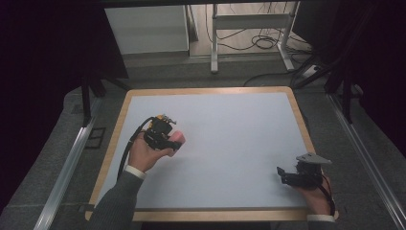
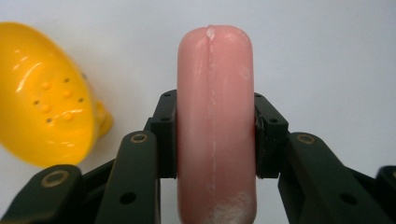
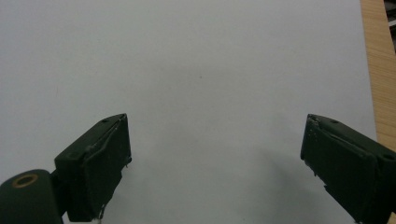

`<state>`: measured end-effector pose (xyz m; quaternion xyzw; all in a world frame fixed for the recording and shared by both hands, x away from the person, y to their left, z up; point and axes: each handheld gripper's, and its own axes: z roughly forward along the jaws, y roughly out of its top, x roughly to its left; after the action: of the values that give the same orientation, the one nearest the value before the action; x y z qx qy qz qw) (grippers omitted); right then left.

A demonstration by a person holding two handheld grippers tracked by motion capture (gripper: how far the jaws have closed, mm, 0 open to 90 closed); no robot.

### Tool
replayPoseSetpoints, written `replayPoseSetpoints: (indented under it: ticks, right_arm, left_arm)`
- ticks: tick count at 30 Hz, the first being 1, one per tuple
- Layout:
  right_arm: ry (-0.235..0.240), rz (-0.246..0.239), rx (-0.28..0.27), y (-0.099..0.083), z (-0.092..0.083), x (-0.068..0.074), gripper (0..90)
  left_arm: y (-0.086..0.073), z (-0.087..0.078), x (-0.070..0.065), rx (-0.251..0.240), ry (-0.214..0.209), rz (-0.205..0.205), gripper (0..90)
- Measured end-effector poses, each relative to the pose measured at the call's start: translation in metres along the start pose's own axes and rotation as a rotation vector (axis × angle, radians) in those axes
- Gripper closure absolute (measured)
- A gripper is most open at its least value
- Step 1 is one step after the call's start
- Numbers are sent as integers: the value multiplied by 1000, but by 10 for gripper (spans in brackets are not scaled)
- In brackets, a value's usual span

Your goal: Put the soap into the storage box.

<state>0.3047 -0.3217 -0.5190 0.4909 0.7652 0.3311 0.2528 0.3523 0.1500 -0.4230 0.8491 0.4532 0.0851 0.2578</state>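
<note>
— Pale and flat, the surface (image 1: 230,143) has a wooden rim, and beyond its far edge lie grey floor, a white cabinet and a tangle of cables (image 1: 258,40). What is the left claw (image 1: 176,141) doing?

— It is clamped on a pink sausage-shaped piece (image 2: 215,126). In the left gripper view both black pads press its two sides, and the rounded end sticks out past the tips. White scuffs run along its length.

— Where on the surface is that?

— Toward the left edge, roughly midway between the near and far edges. The person's left hand (image 1: 143,152) holds the tool, a grey sleeve (image 1: 115,203) behind it.

— Anything beside it?

— A glossy yellow object (image 2: 44,95) with small holes and bumps sits just beside the pink piece in the left gripper view; what it is cannot be told.

— And the right claw (image 1: 283,173)?

— Its jaws stand wide apart over bare surface near the near right corner, the wooden rim (image 3: 380,70) showing at one side of the right gripper view. The right hand (image 1: 317,197) grips it from behind, with the grey three-cornered plate (image 1: 313,158) on top.
</note>
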Motion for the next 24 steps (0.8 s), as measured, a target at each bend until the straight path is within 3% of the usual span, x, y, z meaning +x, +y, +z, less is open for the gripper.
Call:
replayPoseSetpoints:
  ticks: [7,12,24]
  right_arm:
    - [-1,-2,2,0,1,0,80]
    - [1,-7,6,0,1,1,80]
    - [1,-7,7,0,2,1,80]
  left_arm:
    - [-3,-10,22,-25,2,-47,604]
    - [-4,-11,29,-25,15,-56,604]
    - [-4,-19,50,-61,33,-124,603]
